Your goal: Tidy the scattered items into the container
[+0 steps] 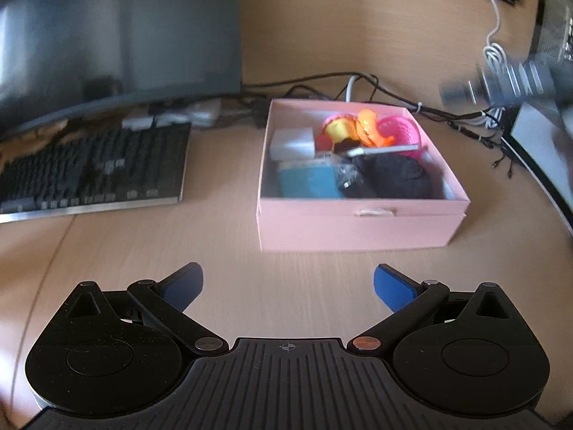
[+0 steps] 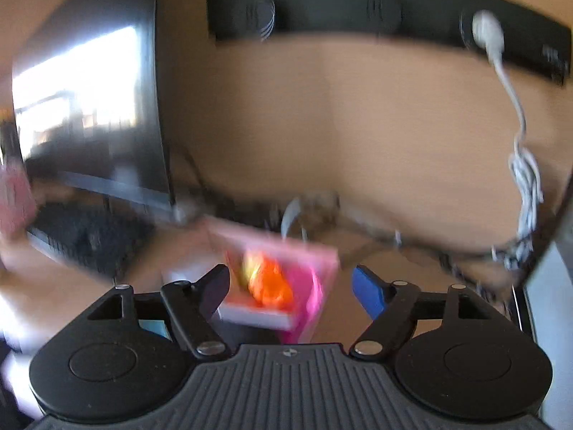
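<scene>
Desk (image 1: 286,279) – pink box (image 1: 358,225) full (both grippers empty).

My right view is smeared; the pink box (image 2: 275,251) blurs; my right gripper (image 1: 501,86) is a grey streak; the monitor (image 1: 107,36) is cut off.

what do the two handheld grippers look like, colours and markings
Both look alike. The left gripper has a matte black ribbed body with a small crosshair mark, two round black discs, black link arms with silver and copper-toned pivot pins, and fingers faced with textured blue pads. The right gripper has the same black build and blue pads, with silver pins. No cables or sleeves show.
</scene>
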